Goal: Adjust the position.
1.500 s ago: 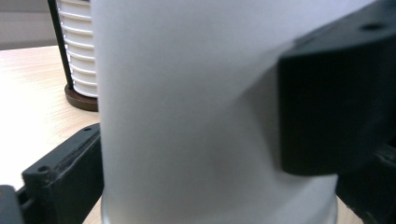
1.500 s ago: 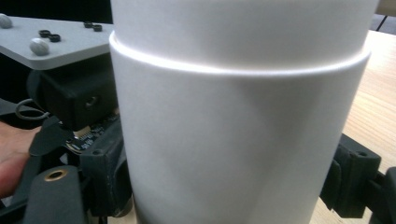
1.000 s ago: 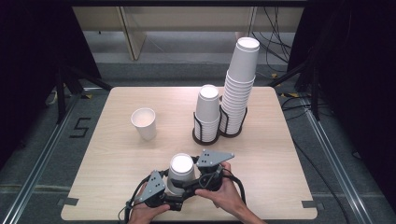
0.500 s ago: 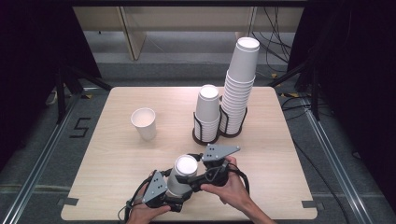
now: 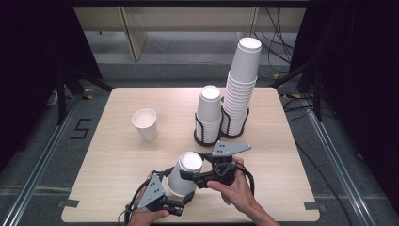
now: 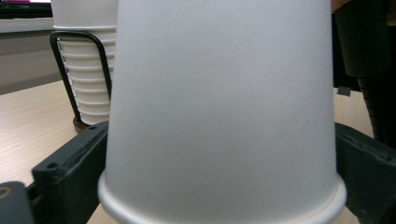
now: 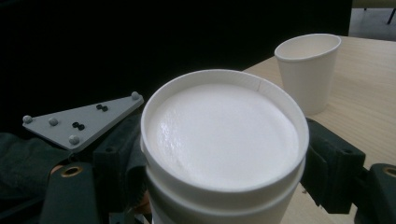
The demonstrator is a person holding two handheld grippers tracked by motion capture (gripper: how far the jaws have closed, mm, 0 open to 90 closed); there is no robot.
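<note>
Two nested upturned cups [image 5: 184, 175] sit between the grippers near the front edge of the pale wooden table [image 5: 117, 155], their long axis leaning a little, closed base up and rim low. Around it lie dark curtains and a grey floor, with two racked cup stacks [image 5: 235, 89] at the back and a lone upright cup [image 5: 145, 124] to the left. The right gripper [image 5: 188, 177] clamps the upper cup's base, whose double rim its own view reveals, while the left gripper [image 5: 181, 200], jaws just opened, brackets the lower wall loosely, rim and all.
</note>
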